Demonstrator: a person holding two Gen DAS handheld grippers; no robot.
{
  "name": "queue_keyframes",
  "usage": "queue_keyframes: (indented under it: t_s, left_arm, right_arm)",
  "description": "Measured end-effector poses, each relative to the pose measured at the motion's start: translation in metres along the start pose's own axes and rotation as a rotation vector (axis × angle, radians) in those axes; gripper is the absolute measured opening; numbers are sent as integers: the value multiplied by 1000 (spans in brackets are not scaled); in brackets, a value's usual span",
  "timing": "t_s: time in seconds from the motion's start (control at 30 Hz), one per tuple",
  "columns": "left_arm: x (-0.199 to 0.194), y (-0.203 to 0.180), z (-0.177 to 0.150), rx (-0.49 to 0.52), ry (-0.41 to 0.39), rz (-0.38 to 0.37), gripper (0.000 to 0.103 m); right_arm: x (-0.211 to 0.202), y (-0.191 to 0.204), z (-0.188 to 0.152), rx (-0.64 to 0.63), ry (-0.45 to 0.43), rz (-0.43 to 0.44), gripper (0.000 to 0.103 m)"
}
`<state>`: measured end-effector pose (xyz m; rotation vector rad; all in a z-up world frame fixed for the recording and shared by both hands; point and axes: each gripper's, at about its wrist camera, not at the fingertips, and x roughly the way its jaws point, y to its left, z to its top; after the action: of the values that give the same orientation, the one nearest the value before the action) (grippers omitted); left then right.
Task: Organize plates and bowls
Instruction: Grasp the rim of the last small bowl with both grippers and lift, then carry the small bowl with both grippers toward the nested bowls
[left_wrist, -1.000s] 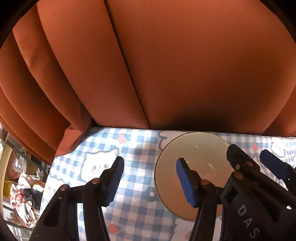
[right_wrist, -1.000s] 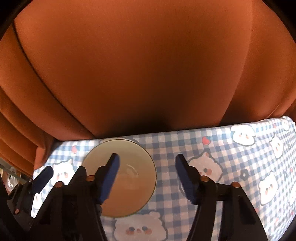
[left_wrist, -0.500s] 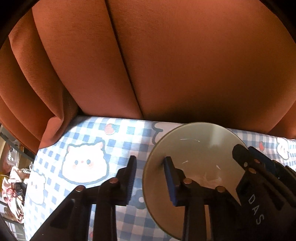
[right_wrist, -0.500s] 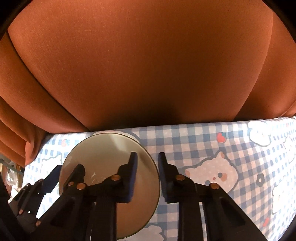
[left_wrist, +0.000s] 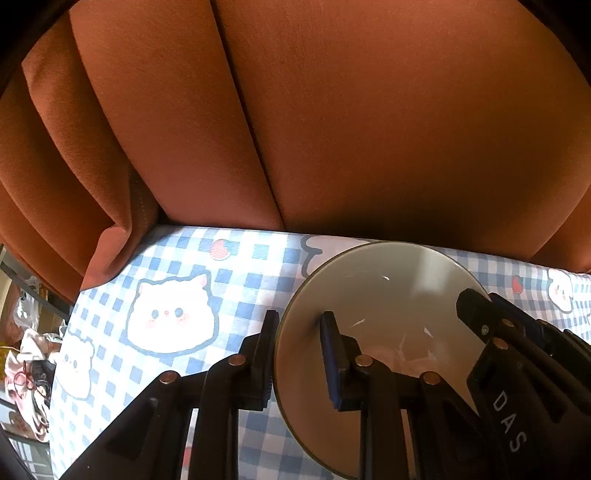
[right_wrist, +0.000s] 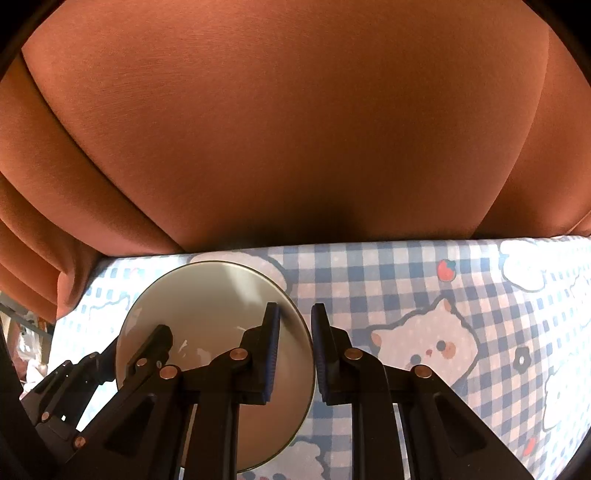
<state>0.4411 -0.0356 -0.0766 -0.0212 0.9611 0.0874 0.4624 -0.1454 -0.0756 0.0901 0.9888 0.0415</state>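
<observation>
A pale grey-green bowl (left_wrist: 384, 295) sits on the blue checked tablecloth with cat prints (left_wrist: 170, 317). My left gripper (left_wrist: 299, 354) is shut on the bowl's left rim, one pad outside and one inside. My right gripper (right_wrist: 293, 350) is shut on the bowl's (right_wrist: 207, 302) right rim in the same way. Each gripper shows in the other's view: the right one in the left wrist view (left_wrist: 517, 354), the left one in the right wrist view (right_wrist: 103, 369). The bowl's near part is hidden behind the fingers.
An orange-brown curtain (left_wrist: 332, 129) hangs right behind the table's far edge and fills the upper view (right_wrist: 295, 129). The table's left edge (left_wrist: 62, 350) drops off to clutter on the floor. Tablecloth stretches to the right of the bowl (right_wrist: 461, 332).
Both grippers went from wide open to closed on opposite rims of the bowl. Both have moved in closer, and the bowl looks larger in view.
</observation>
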Motion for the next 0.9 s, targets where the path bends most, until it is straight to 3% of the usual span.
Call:
queue_keyframes:
  t_s: [0.37,0.9]
  left_arm:
    - [-39,4,-4,-17,-25,-25,21]
    - [-122,30,-7,-5,-132,-96,21]
  right_arm:
    - [-48,-3,-6,18,-10,-15,21]
    - [-139,25,-8,26,-125,-54,21]
